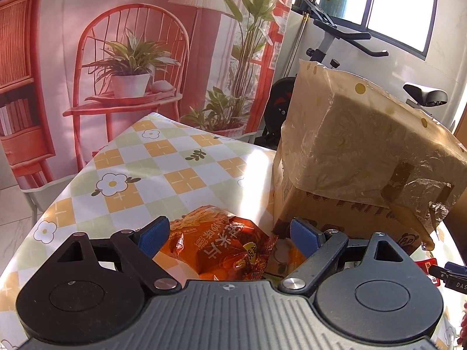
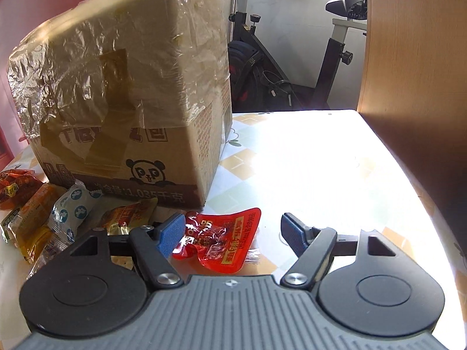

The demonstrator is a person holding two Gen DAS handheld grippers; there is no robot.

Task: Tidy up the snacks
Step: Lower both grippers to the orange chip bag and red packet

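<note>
Blue-padded left gripper (image 1: pixel 227 237) and right gripper (image 2: pixel 233 234), both spread and unclenched, straddle an orange crinkly corn-chip bag (image 1: pixel 216 248) and a flat red foil snack pouch (image 2: pixel 219 239) on the checked tablecloth (image 1: pixel 163 157) beside the taped cardboard box (image 2: pixel 131 102), apparently mid-pickup; closing squarely comes next.

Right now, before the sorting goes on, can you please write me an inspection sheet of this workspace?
Surface: table with checked flower cloth, strong sun glare on the right side.
Job's things: orange chips bag between the left gripper's pads; red snack packet lying flat between the right gripper's pads.
Clutter: more small snack packets in a loose pile beside the cardboard box; the box is wrapped in torn plastic film.
Grippers: left gripper open; right gripper open; neither presses its packet.
Cables: nothing seen.
Surroundings: exercise bike, printed backdrop, window.
</note>
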